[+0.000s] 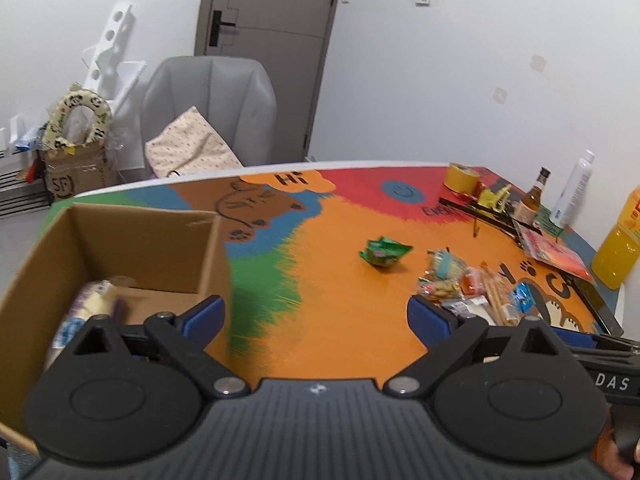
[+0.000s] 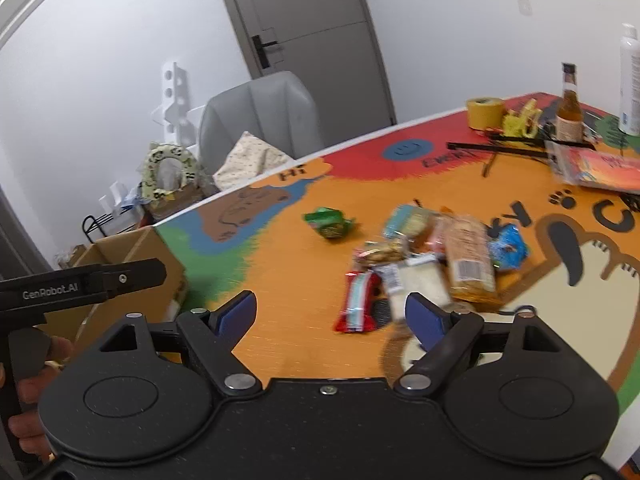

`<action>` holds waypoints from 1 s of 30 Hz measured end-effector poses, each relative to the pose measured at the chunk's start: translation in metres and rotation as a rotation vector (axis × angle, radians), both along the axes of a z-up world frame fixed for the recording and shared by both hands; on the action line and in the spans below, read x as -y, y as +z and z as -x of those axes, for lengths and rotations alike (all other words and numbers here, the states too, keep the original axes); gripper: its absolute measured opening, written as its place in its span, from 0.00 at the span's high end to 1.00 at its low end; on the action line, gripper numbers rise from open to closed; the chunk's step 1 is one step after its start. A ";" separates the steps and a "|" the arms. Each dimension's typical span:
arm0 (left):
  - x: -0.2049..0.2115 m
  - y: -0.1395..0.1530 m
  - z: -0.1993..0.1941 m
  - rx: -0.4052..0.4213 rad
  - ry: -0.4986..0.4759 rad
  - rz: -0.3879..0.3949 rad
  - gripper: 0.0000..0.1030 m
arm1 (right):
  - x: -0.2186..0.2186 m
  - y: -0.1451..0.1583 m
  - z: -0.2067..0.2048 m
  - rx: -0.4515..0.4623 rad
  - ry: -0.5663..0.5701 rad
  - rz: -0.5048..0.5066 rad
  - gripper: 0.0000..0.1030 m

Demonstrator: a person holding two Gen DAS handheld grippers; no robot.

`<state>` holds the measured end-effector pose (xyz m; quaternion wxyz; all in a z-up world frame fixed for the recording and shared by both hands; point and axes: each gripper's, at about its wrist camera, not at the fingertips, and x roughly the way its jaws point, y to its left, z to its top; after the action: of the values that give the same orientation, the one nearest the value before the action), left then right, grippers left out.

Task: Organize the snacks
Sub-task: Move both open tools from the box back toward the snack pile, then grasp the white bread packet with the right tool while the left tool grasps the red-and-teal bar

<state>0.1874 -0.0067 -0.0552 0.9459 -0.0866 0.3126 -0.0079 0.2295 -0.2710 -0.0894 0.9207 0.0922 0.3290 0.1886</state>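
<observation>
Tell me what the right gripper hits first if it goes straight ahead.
Probably the red-and-white snack wrapper, the nearest of the packets ahead of the open right gripper on the colourful painted table; depth is uncertain, so it may pass just left.

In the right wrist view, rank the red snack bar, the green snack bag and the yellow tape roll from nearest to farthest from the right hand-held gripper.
1. Red snack bar, just ahead of the right hand-held gripper.
2. Green snack bag, mid-table, apart from the pile.
3. Yellow tape roll, far edge, toward the right.
</observation>
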 end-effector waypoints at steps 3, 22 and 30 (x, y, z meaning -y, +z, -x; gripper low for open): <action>0.010 -0.003 -0.007 -0.008 -0.018 -0.003 0.06 | 0.010 -0.007 -0.005 -0.020 -0.020 -0.008 0.22; 0.076 -0.050 -0.074 -0.129 -0.087 0.074 0.37 | 0.035 -0.040 -0.059 -0.062 -0.019 -0.013 0.40; 0.091 -0.066 -0.092 -0.170 -0.110 0.067 0.45 | 0.041 -0.055 -0.073 -0.083 0.012 0.007 0.41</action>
<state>0.2790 -0.0980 -0.1216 0.9106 -0.1013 0.3957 -0.0629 0.3020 -0.3119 -0.1443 0.9055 0.0949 0.3681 0.1889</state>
